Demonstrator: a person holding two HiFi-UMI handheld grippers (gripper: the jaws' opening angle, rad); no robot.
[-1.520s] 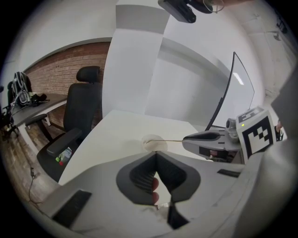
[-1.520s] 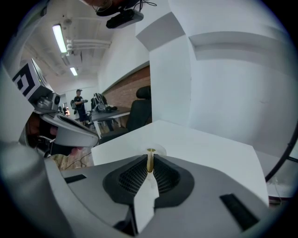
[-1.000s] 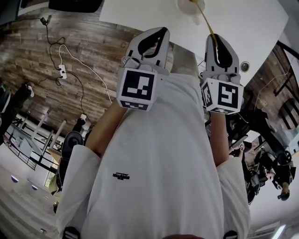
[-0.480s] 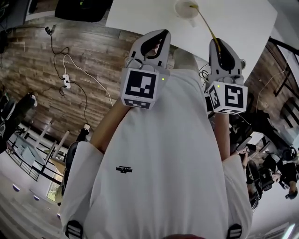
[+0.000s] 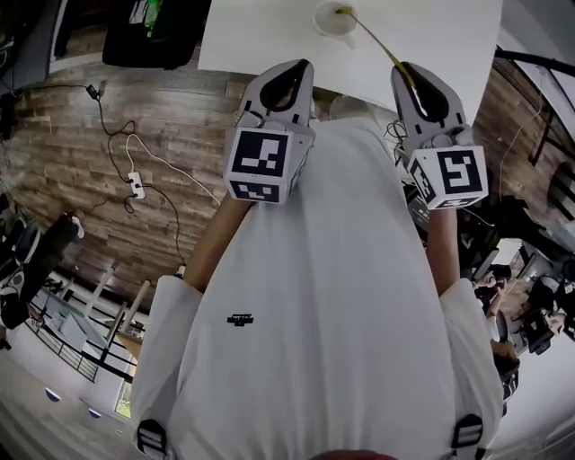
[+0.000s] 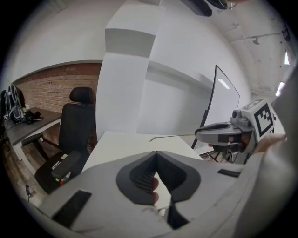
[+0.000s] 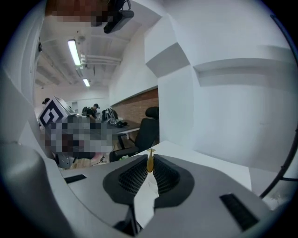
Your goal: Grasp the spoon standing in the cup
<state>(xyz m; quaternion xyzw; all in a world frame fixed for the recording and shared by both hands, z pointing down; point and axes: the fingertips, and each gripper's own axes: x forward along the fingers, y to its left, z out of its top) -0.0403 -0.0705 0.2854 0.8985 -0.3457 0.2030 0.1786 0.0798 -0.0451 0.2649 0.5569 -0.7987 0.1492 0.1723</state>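
Progress: you appear to have the grasp made. Your right gripper [image 5: 407,72] has its jaws clenched on the thin yellowish handle of the spoon [image 7: 150,163], close to the handle's top end.
Spoon position: upper middle of the head view, slanting from the cup at the top edge down and right into the right jaws. Its lower end is in the cup, so judge it as gripped but not lifted out.
Cup [image 5: 332,18]: stands on the white table [image 5: 449,36] at the top edge of the head view, left of and above the right gripper.
Cup contents: the spoon's lower end. Whether anything else is inside cannot be told.
Left gripper [image 6: 156,155]: jaws pressed together on nothing. It is held at the table's near edge, below and left of the cup and apart from it.
Left to do: little, by the task sentence. Check that the hold is firm.
Caution: the handle sits right at the jaw tips and may pivot. A sideways pull could tip the cup.
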